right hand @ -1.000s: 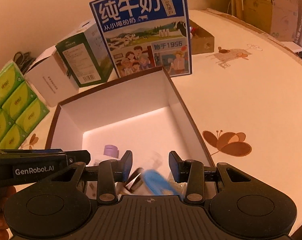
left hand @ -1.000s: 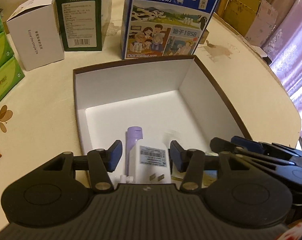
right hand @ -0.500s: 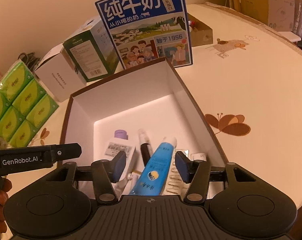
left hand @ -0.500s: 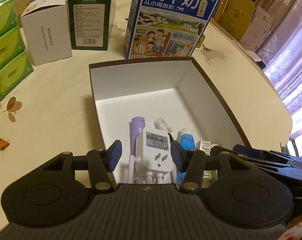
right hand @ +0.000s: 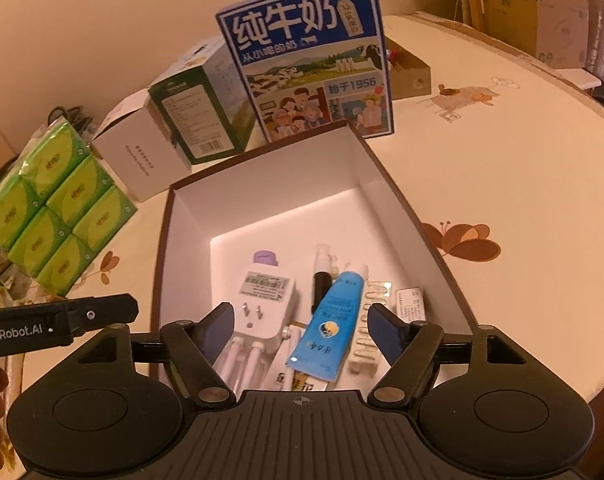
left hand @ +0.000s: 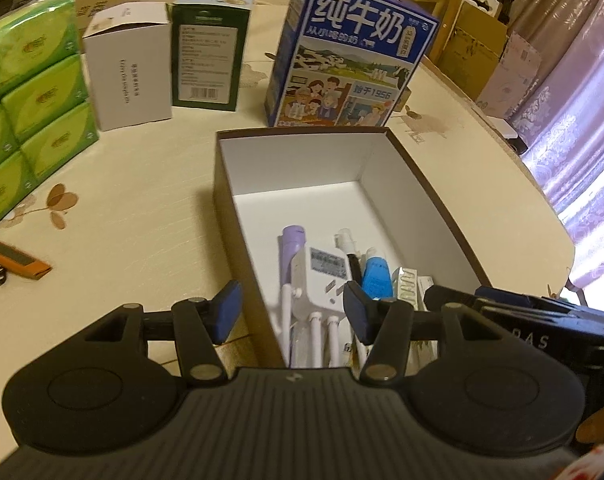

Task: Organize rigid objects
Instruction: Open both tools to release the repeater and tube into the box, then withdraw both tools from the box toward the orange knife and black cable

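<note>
The open box (right hand: 397, 200) is the landmark: a white plug adapter (right hand: 266, 304), blue tube (right hand: 333, 320) and purple-capped stick (right hand: 265, 258) lie side by side at its near end, leaving room beyond. Left gripper (left hand: 292, 312) and right gripper (right hand: 302, 332) hover above, jaws spread and empty.

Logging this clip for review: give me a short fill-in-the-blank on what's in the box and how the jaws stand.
1. The blue tube lies inside the open ____.
2. Both the left gripper and the right gripper have their jaws ____.
3. The cap beside the white plug adapter is ____ in colour.
4. The far half of the box floor holds ____.

Missing words: box; open; purple; nothing
</note>
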`<action>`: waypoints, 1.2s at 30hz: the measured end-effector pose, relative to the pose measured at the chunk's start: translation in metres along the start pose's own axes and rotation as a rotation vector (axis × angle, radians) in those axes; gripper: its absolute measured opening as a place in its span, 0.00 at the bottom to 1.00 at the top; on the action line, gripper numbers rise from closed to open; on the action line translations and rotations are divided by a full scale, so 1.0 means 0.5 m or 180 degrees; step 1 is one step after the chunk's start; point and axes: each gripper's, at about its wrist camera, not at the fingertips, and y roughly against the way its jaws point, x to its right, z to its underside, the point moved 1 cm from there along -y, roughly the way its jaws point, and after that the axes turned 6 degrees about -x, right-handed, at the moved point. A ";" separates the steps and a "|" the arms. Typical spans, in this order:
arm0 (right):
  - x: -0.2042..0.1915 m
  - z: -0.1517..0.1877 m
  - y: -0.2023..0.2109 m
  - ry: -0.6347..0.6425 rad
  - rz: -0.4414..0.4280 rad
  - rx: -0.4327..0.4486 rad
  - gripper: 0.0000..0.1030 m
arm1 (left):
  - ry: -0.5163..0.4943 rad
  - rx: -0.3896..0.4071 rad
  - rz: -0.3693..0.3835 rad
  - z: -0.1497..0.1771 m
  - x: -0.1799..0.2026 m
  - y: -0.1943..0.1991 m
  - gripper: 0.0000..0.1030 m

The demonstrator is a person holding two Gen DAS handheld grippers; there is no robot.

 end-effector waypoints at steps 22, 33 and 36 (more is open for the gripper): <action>-0.183 0.069 -0.016 0.0533 -0.0385 -0.0294 0.70 | 0.0449 0.0018 -0.0309 0.105 -0.165 0.106 0.49; -0.255 0.103 -0.045 0.0796 -0.0486 -0.0460 0.70 | 0.0619 -0.0071 -0.0416 0.149 -0.229 0.117 0.49; -0.270 0.111 -0.055 0.0848 -0.0495 -0.0492 0.70 | 0.0656 -0.0094 -0.0459 0.157 -0.245 0.116 0.49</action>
